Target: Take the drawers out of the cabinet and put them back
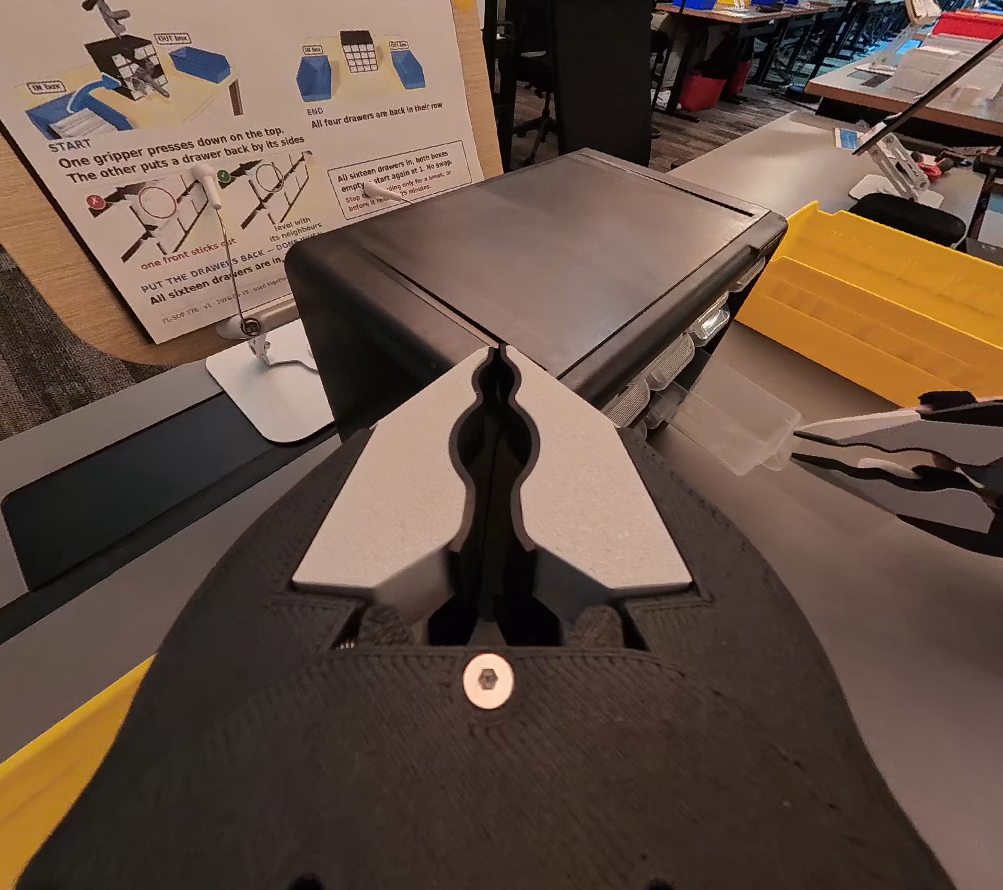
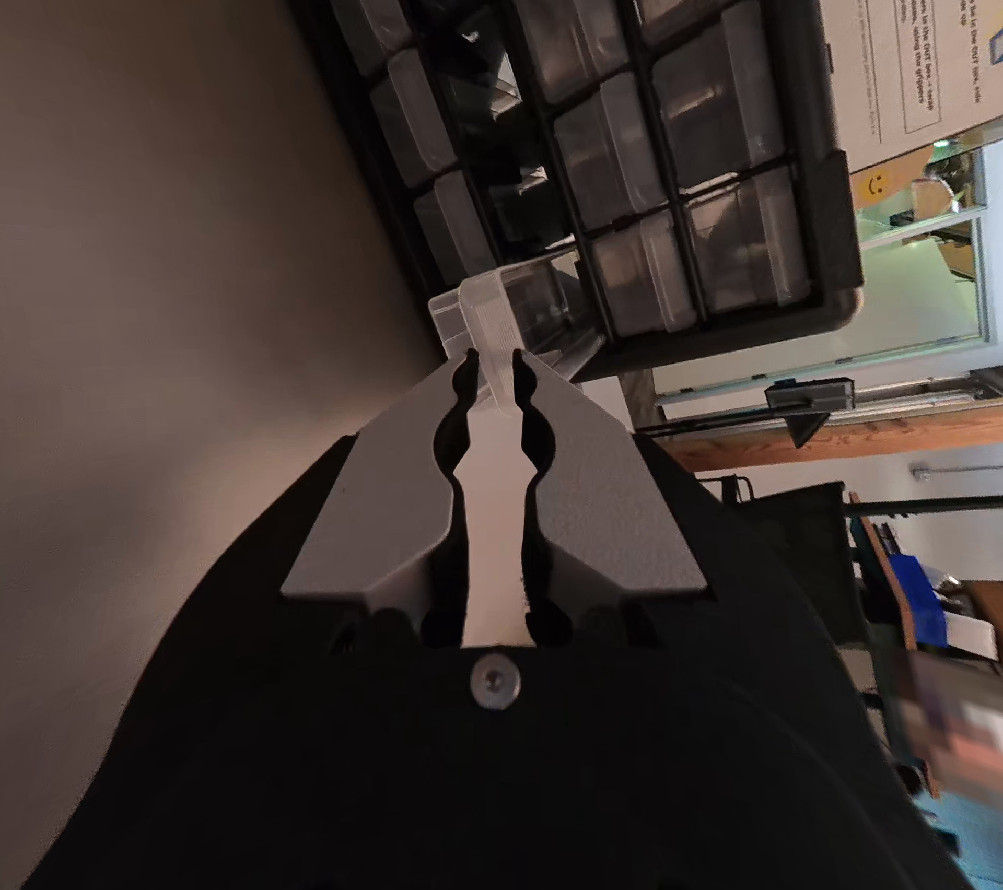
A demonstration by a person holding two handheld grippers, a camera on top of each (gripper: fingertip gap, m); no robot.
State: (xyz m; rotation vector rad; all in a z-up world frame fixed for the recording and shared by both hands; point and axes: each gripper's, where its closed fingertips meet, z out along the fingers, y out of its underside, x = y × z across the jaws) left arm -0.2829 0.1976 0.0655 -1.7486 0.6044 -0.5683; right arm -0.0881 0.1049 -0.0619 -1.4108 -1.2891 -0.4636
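Observation:
The black cabinet [image 1: 543, 256] stands on the grey table, with its grid of clear drawers [image 2: 624, 147] facing the right wrist view. My left gripper [image 1: 498, 353] is shut and empty, its tips at the near edge of the cabinet's top. My right gripper [image 2: 493, 356] is shut on the front handle of a clear drawer [image 2: 534, 305] that sticks partly out of the cabinet. The same drawer [image 1: 732, 416] and the right gripper [image 1: 800, 443] show at the right of the left wrist view. Three slots [image 2: 488, 126] in that drawer's line are dark and empty.
A yellow bin [image 1: 868, 305] sits right of the cabinet and another yellow bin edge [image 1: 49, 766] is at the lower left. An instruction sheet [image 1: 217, 104] stands on a clip stand [image 1: 266, 375] behind the cabinet. Desks and chairs are farther back. My hands' fingertips stand some 25 centimetres from each other.

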